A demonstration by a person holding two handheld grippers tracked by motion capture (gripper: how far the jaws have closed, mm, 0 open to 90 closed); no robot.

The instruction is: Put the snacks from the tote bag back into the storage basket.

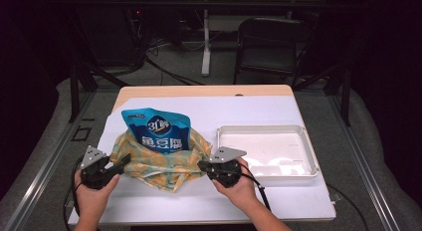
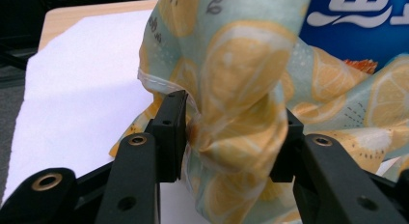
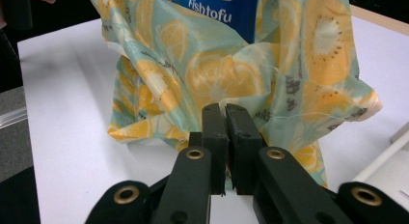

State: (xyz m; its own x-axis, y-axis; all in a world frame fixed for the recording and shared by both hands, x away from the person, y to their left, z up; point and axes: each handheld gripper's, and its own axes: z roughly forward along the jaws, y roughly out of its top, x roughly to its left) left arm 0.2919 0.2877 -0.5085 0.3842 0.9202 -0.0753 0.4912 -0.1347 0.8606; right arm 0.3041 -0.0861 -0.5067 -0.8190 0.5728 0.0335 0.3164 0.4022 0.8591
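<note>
A light wooden desk (image 1: 259, 90) stands in the middle, and a big white sheet (image 1: 209, 198) covers most of its top. Only the far edge shows bare wood. On the left of the sheet lies a soft cloth bag with yellow lemon prints (image 1: 164, 164). On the right sits a flat white plastic tray (image 1: 308, 146), close beside the bag.

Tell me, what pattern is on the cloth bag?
Yellow lemon slices on pale green cloth bag; clearest in the left gripper view.
</note>
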